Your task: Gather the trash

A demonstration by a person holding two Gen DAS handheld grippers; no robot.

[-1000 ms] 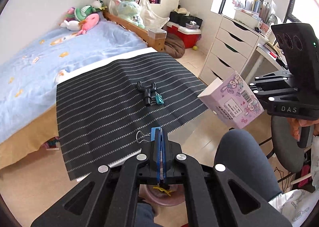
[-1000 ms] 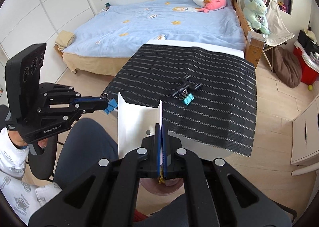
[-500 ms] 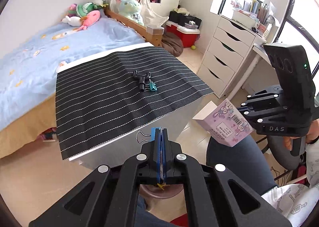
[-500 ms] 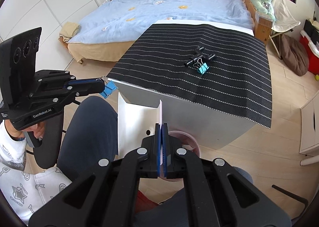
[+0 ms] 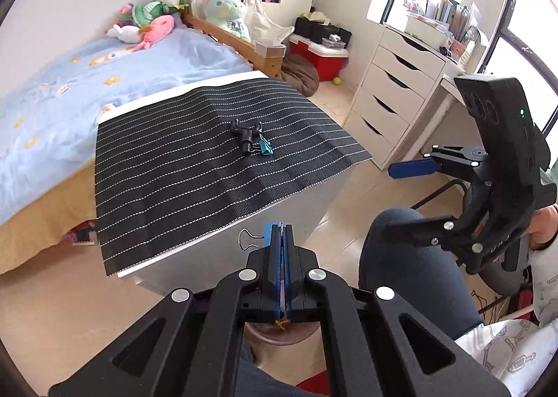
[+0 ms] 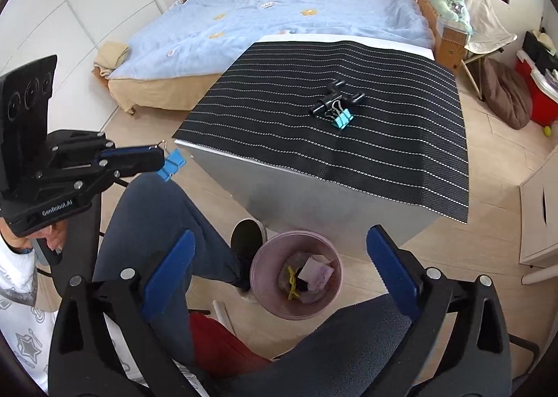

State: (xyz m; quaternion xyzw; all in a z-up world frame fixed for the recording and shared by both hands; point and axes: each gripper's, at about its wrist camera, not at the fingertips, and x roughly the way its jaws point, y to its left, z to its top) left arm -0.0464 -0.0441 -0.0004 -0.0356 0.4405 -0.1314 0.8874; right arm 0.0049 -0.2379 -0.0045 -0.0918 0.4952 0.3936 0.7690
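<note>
- The left gripper [image 6: 164, 160] pinches a blue binder clip [image 6: 173, 164] between closed jaws.
- The pink bin [image 6: 296, 273] on the floor holds the small box [image 6: 319, 273] (dropped in).
- The right gripper [image 6: 279, 269] hovers above it; its jaws have just been opening, now wide and empty.
- A teal clip [image 6: 341, 118] lies on the striped mat [image 6: 383, 160].

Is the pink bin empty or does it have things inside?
Not empty. In the right wrist view the bin stands upright on the floor, holding a pale purple box and a yellow piece.
</note>
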